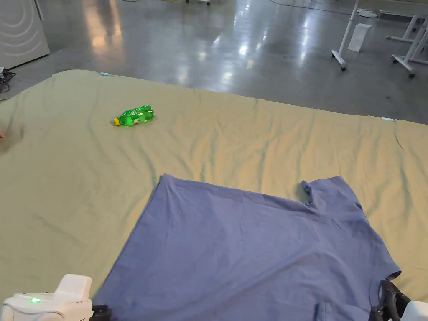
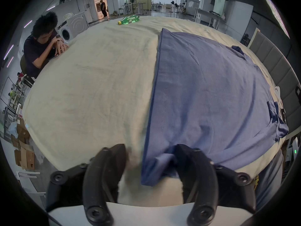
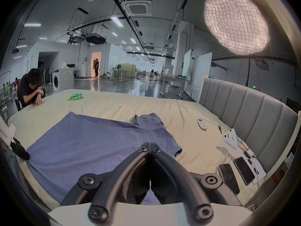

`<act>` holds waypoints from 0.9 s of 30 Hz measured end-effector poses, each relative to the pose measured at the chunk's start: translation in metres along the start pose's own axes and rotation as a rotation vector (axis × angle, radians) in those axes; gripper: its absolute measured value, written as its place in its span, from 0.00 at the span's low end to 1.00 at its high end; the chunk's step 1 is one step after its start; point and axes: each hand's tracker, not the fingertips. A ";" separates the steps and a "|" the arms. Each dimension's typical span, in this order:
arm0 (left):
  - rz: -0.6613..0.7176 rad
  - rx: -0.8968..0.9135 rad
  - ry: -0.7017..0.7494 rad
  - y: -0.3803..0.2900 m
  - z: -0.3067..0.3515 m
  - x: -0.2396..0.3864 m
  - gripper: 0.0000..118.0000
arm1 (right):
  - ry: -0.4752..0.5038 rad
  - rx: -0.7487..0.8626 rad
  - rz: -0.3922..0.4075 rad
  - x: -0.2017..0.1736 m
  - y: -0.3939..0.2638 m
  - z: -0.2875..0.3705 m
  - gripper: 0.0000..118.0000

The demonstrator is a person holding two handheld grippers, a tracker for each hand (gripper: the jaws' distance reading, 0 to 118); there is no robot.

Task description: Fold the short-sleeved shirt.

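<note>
Our left gripper (image 2: 150,162) gapes around the limp, light shirt (image 1: 250,246) hem corner; our right gripper (image 3: 149,148) is closed, apparently pinching the near sleeve edge.

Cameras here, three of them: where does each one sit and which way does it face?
Head view: high up, looking down at the blue shirt on the bed sheet.
Left gripper view: rides the left tool, jaws apart astride the shirt's corner.
Right gripper view: rides the right tool, jaws together, looking across the bed.
All share the green bottle.
</note>
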 end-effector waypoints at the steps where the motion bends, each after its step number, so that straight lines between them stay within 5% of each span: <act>1: -0.004 -0.003 -0.009 0.002 -0.001 0.001 0.40 | -0.001 -0.006 -0.002 0.002 -0.002 0.000 0.00; 3: -0.022 -0.006 -0.034 0.004 -0.002 0.006 0.17 | -0.007 -0.020 -0.012 0.006 -0.006 0.001 0.00; 5: -0.027 -0.009 -0.051 0.006 -0.003 0.006 0.07 | -0.009 -0.041 -0.014 0.011 -0.010 0.001 0.00; 14: -0.033 -0.004 -0.053 0.004 0.020 0.020 0.06 | -0.009 -0.330 0.064 0.053 -0.019 0.012 0.01; 18: -0.024 0.000 -0.057 0.002 0.026 0.021 0.06 | 0.030 -0.535 -0.027 0.084 -0.045 0.008 0.44; 27: -0.010 -0.005 -0.056 0.004 0.025 0.023 0.06 | 0.073 -0.740 -0.066 0.081 -0.103 -0.010 0.49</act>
